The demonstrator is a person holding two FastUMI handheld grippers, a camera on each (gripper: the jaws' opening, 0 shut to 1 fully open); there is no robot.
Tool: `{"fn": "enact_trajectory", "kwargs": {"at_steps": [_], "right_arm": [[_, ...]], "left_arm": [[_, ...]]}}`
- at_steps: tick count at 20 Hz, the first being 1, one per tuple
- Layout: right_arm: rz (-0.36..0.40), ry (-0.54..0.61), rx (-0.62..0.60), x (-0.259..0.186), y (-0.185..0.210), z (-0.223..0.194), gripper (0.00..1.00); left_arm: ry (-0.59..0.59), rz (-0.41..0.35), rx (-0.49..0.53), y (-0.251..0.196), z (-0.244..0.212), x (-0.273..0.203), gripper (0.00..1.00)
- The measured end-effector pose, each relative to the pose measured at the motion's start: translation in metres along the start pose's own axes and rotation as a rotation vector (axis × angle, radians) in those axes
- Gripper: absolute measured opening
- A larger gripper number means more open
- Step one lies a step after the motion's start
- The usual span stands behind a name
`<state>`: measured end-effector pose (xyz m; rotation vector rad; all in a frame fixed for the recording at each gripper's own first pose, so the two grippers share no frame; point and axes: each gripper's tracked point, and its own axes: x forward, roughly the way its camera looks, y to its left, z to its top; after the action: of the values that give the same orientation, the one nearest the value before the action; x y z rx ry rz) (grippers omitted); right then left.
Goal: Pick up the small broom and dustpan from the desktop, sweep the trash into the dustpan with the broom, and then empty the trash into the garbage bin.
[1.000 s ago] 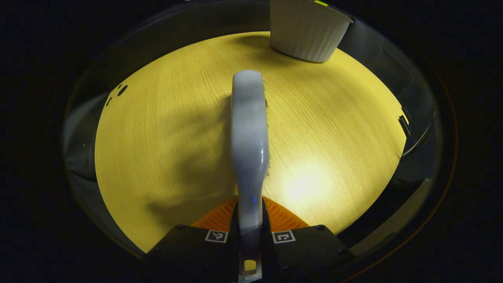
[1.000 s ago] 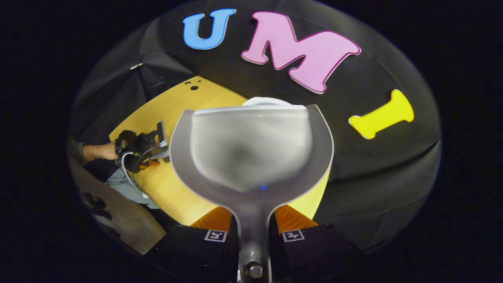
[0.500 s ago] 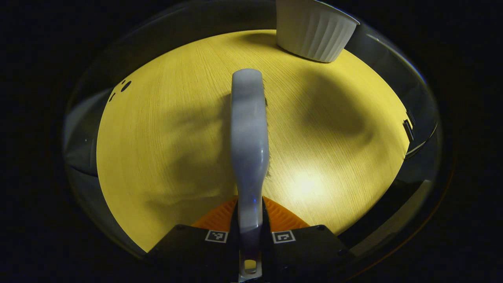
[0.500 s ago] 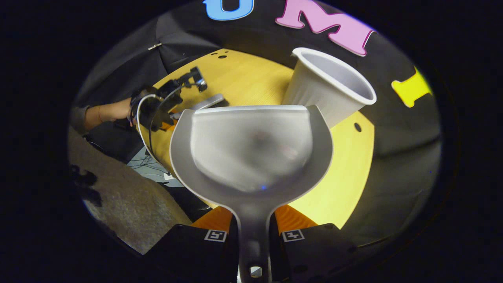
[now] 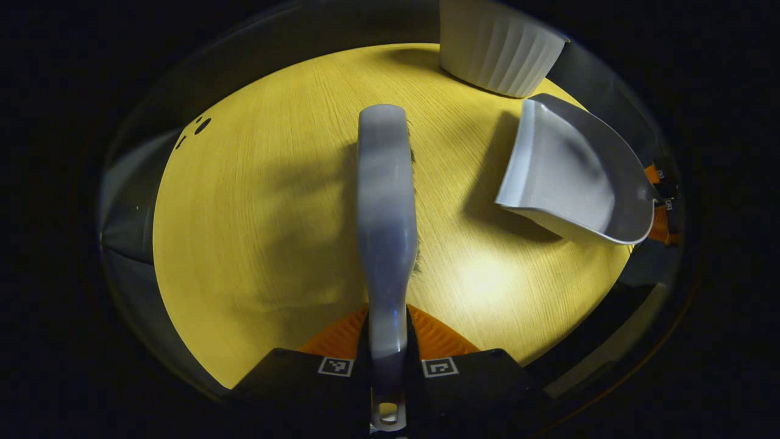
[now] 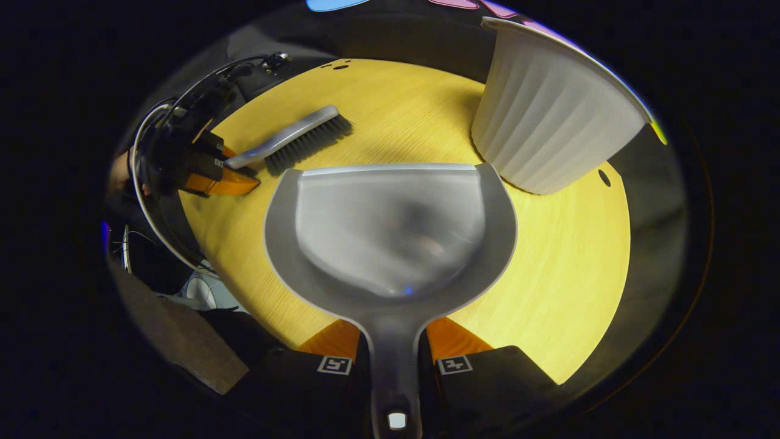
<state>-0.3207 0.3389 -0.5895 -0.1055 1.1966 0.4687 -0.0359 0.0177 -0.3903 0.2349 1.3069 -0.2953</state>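
Observation:
My left gripper (image 5: pixel 387 341) is shut on the handle of the small grey broom (image 5: pixel 385 207), which sticks out over the yellow round desktop (image 5: pixel 262 231). In the right gripper view the same broom (image 6: pixel 292 139) shows its dark bristles pointing down, held by the left gripper (image 6: pixel 234 177). My right gripper (image 6: pixel 393 344) is shut on the handle of the grey dustpan (image 6: pixel 390 228), whose scoop looks bare. In the left gripper view the dustpan (image 5: pixel 567 174) hangs tilted just above the desktop, to the right of the broom. The white ribbed garbage bin (image 6: pixel 548 122) stands upright at the far right of the table.
The bin (image 5: pixel 496 46) sits by the table's far edge in the left gripper view. Small holes (image 6: pixel 338 64) mark the tabletop at the far side. A hand (image 6: pixel 119 177) and cables hold the left gripper past the table's left edge. Carpet floor (image 6: pixel 183 341) lies below.
The right gripper has tipped down and come lower over the table with the dustpan, which has entered the left gripper view beside the bin. The broom has stayed nearly still.

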Motion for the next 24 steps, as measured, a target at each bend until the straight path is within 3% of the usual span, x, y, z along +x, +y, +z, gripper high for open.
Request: {"fn": "enact_trajectory", "kwargs": {"at_steps": [6, 13, 14, 15, 16, 17, 18, 19, 21, 23, 24], "right_arm": [[0.024, 0.033, -0.004, 0.029, 0.011, -0.001, 0.36], [0.018, 0.037, 0.002, 0.034, 0.008, -0.001, 0.37], [0.016, 0.04, 0.001, 0.033, 0.007, -0.002, 0.37], [0.018, 0.044, 0.005, 0.034, 0.008, -0.002, 0.32], [0.025, 0.047, 0.013, 0.033, 0.01, -0.004, 0.44], [0.032, 0.053, 0.021, 0.033, 0.012, -0.005, 0.34], [0.033, 0.047, 0.023, 0.03, 0.012, -0.005, 0.42], [0.033, 0.044, 0.024, 0.029, 0.012, -0.006, 0.44], [0.037, 0.042, 0.03, 0.021, 0.015, -0.008, 0.46], [0.044, 0.038, 0.041, 0.014, 0.018, -0.01, 0.55], [0.048, 0.034, 0.05, 0.01, 0.019, -0.011, 0.65]], "left_arm": [[0.003, 0.013, -0.016, -0.003, -0.001, 0.0, 0.27], [0.04, 0.05, 0.015, -0.002, -0.003, -0.002, 0.25], [0.047, 0.049, 0.017, -0.001, -0.003, -0.002, 0.29], [0.054, 0.048, 0.015, -0.001, -0.004, -0.002, 0.29], [0.06, 0.045, 0.01, -0.002, -0.005, -0.002, 0.27], [0.06, 0.038, 0.005, -0.005, -0.005, -0.002, 0.31], [0.056, 0.031, 0.003, -0.009, -0.004, -0.001, 0.34], [0.056, 0.026, 0.005, -0.011, -0.005, -0.002, 0.31], [0.049, 0.028, 0.018, -0.012, -0.006, -0.008, 0.37], [0.03, 0.028, 0.025, -0.013, -0.004, -0.013, 0.52], [0.023, 0.025, 0.023, -0.015, -0.003, -0.016, 0.56]]}}
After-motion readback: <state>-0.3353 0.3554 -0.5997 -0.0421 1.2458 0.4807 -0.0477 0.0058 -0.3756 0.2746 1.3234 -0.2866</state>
